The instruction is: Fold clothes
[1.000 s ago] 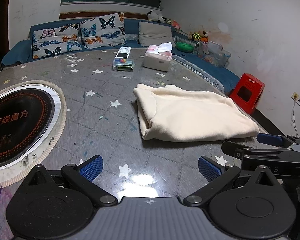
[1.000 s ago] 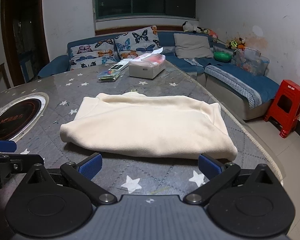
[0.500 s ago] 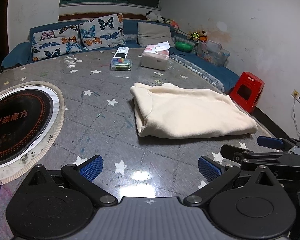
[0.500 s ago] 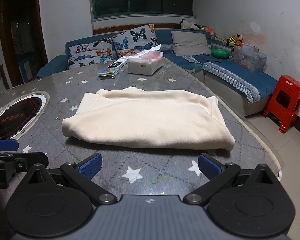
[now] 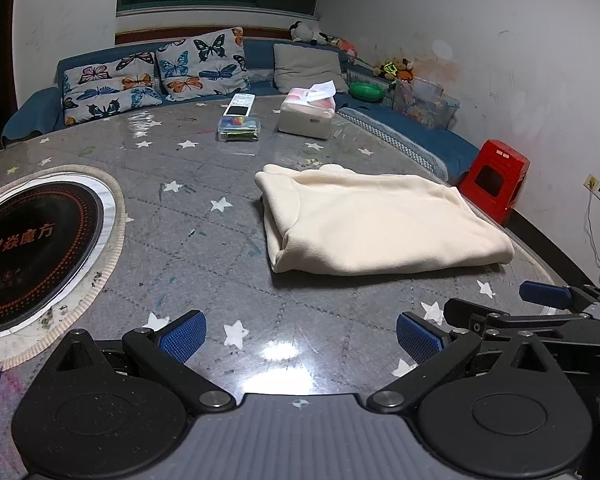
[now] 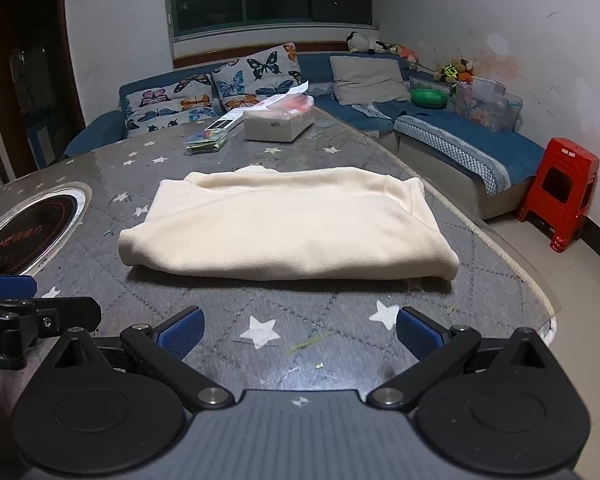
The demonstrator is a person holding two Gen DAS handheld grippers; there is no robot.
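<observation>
A cream garment (image 5: 380, 224), folded into a flat rectangular bundle, is laid on the grey star-patterned worktop (image 5: 204, 248), near its right-hand edge. In the left wrist view the bundle is seen from its left end, where stacked layers and a rounded fold are exposed; in the right wrist view (image 6: 288, 228) its long front fold is presented instead. A round black hob plate (image 5: 28, 248) set into the worktop is shown in full only by the left wrist view and is cut by the frame edge in the other. The worktop's right edge and the floor beyond it are shown only by the right wrist view.

The left gripper (image 5: 300, 334) is spread wide and empty, its blue pads (image 5: 182, 336) held just above bare worktop, well short of the garment. The right gripper (image 6: 298, 330) is likewise released, nothing being grasped or touched, with the garment's front fold lying a little ahead of it.

A tissue box (image 5: 308, 116) and a clear plastic case (image 5: 239, 128) with a remote on top are placed at the far side. Whatever lies inside the case cannot be made out. A red stool (image 6: 560, 196) is seen beside the sofa.
</observation>
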